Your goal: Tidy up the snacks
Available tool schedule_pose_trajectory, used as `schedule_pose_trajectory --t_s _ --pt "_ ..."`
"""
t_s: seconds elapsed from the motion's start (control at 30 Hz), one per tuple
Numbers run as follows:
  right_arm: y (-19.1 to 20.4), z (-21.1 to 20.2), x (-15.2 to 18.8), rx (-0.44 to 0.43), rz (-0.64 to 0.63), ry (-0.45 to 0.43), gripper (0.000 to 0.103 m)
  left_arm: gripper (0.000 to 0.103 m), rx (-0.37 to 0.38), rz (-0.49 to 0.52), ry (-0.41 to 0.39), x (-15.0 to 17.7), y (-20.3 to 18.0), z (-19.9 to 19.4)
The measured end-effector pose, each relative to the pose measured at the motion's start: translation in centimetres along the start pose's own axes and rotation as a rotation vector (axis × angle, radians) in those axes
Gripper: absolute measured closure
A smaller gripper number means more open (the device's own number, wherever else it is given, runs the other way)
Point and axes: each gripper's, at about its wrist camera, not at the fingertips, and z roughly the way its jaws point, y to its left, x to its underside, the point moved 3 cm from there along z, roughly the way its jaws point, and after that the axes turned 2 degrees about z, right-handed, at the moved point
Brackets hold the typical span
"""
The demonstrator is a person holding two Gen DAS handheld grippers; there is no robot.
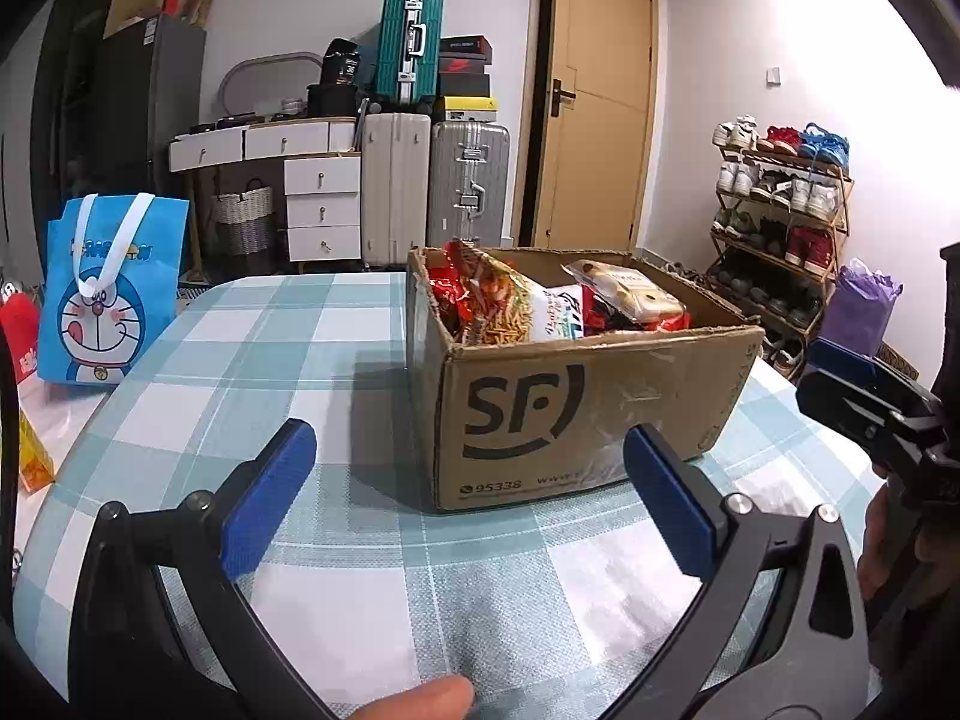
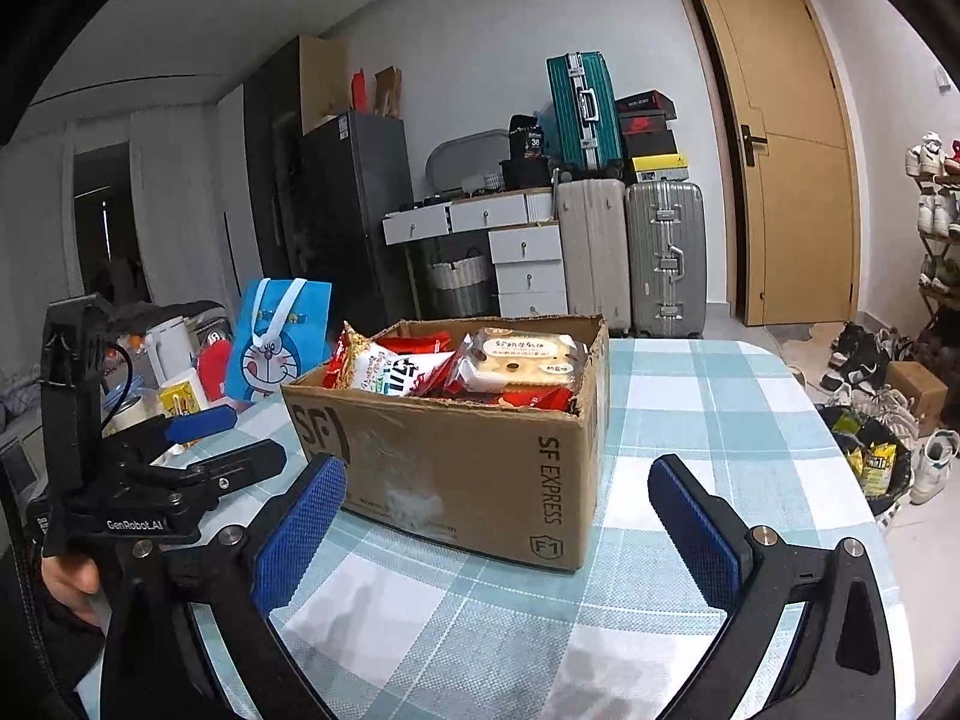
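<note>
Right claw [image 2: 498, 516] spread wide, empty, above checked table [image 2: 690, 396]; snack-filled cardboard box [image 2: 480, 468] ahead.

The left hand-held gripper [image 1: 468, 492] has black curved arms, silver screw heads at the joints and blue textured pads [image 1: 270, 498] on its fingers. The right hand-held gripper [image 2: 498, 534] is built the same: black frame, silver screws, blue ribbed pads [image 2: 300, 534]. To its left, the other unit's black body reads "GenRobot.AI" in white, with a black cable above it.
</note>
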Motion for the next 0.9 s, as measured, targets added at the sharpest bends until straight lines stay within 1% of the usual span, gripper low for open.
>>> schedule_pose_trajectory --t_s 0.17,0.27,0.33,0.37,0.47,0.9 --pt "0.06 -0.20 -0.05 0.002 0.001 -0.012 0.000 0.001 -0.012 -0.018 -0.005 0.13 0.34 0.07" --pt "-0.09 -0.08 -0.04 0.016 0.012 -0.007 0.001 0.001 -0.006 -0.020 -0.009 0.16 0.48 0.04" --pt "-0.17 -0.18 -0.04 0.004 0.018 -0.012 0.000 0.001 -0.005 -0.026 -0.010 0.16 0.67 0.15" --pt "-0.22 -0.15 -0.04 0.016 0.022 -0.013 0.000 0.001 -0.007 -0.029 -0.011 0.17 0.64 -0.05" --pt "-0.42 -0.23 -0.09 0.014 0.029 -0.017 0.000 0.001 -0.007 -0.033 -0.014 0.22 0.63 -0.13" --pt "-0.40 -0.46 -0.14 0.014 0.023 -0.025 0.000 0.001 -0.012 -0.036 -0.018 0.31 0.64 -0.25"
